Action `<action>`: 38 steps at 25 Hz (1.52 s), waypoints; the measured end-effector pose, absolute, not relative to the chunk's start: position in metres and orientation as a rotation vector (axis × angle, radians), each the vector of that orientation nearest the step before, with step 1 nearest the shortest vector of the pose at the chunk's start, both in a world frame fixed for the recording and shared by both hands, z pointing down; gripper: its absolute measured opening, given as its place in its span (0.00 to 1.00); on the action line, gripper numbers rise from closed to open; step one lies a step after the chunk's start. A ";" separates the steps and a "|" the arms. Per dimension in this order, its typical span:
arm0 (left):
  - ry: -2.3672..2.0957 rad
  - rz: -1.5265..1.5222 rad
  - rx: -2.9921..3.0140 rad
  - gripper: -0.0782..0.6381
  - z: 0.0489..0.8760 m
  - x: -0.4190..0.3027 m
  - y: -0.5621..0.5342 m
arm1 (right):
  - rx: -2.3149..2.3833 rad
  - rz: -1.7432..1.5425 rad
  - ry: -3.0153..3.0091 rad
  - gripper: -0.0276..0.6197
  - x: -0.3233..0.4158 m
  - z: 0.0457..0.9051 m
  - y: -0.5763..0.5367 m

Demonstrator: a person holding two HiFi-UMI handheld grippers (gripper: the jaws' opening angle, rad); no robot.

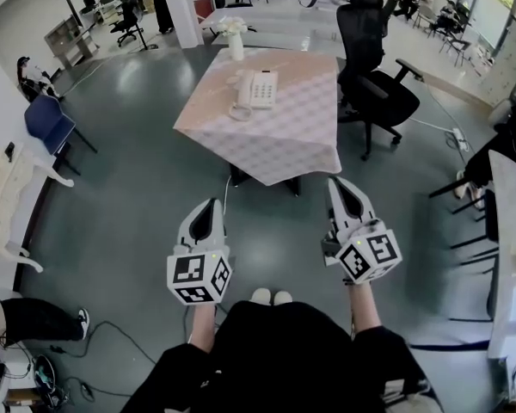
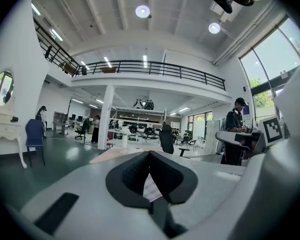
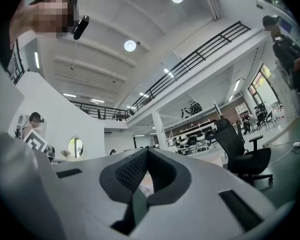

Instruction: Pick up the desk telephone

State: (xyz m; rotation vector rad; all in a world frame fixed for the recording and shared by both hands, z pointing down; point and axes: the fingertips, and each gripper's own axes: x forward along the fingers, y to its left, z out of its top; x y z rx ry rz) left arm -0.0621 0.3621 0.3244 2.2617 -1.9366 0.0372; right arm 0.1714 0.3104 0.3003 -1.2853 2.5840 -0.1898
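Note:
A white desk telephone (image 1: 257, 89) with a coiled cord lies on a table (image 1: 284, 136) covered with a pale pink checked cloth, well ahead of me in the head view. My left gripper (image 1: 211, 205) and my right gripper (image 1: 339, 183) are held side by side above the floor, short of the table's near corner, both shut with nothing between the jaws. In the left gripper view the left gripper (image 2: 149, 154) points level toward the table (image 2: 121, 154). In the right gripper view the right gripper (image 3: 146, 151) is tilted slightly upward, jaws closed together.
A white vase of flowers (image 1: 234, 37) stands at the table's far edge. A black office chair (image 1: 370, 76) sits right of the table, a blue chair (image 1: 50, 123) at the left. White furniture (image 1: 9, 205) lines the left, a desk (image 1: 509, 256) the right. Cables (image 1: 112, 342) lie on the floor.

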 end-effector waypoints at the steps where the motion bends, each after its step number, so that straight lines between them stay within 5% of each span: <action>1: -1.937 0.035 2.260 0.11 0.325 -0.061 0.362 | -1.283 -0.186 2.585 0.03 0.172 0.301 0.309; 19: -1.946 0.076 2.175 0.11 0.352 -0.063 0.313 | -1.284 -0.196 2.656 0.03 0.165 0.326 0.249; 38: -1.888 0.074 2.172 0.11 0.368 -0.118 0.141 | -1.408 -0.308 2.628 0.03 0.115 0.354 0.081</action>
